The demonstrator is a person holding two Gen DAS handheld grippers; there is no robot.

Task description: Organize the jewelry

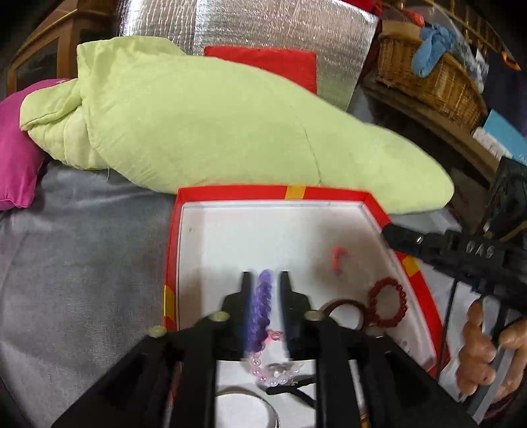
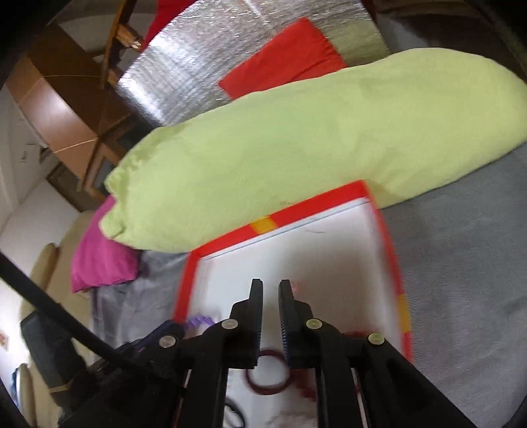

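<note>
A red-rimmed box (image 1: 230,191) with a white floor lies on a grey bedsheet. My left gripper (image 1: 265,276) is shut on a purple spiral hair tie (image 1: 262,306) and holds it over the box. Below it lie a pink bead bracelet (image 1: 273,373) and a black band (image 1: 293,390). A dark red spiral tie (image 1: 387,303), a dark red ring (image 1: 342,307) and a small red piece (image 1: 339,256) lie at the right. My right gripper (image 2: 270,286) hangs over the box (image 2: 388,237), jaws slightly apart and empty, above the dark red ring (image 2: 267,373). It also shows in the left wrist view (image 1: 390,230).
A light green quilt (image 1: 214,121) lies right behind the box. A magenta pillow (image 1: 16,154) is at the left. A silver foil mat (image 1: 263,29) with a red cushion (image 1: 280,62) stands behind. Wicker baskets (image 1: 428,72) sit on a shelf at right.
</note>
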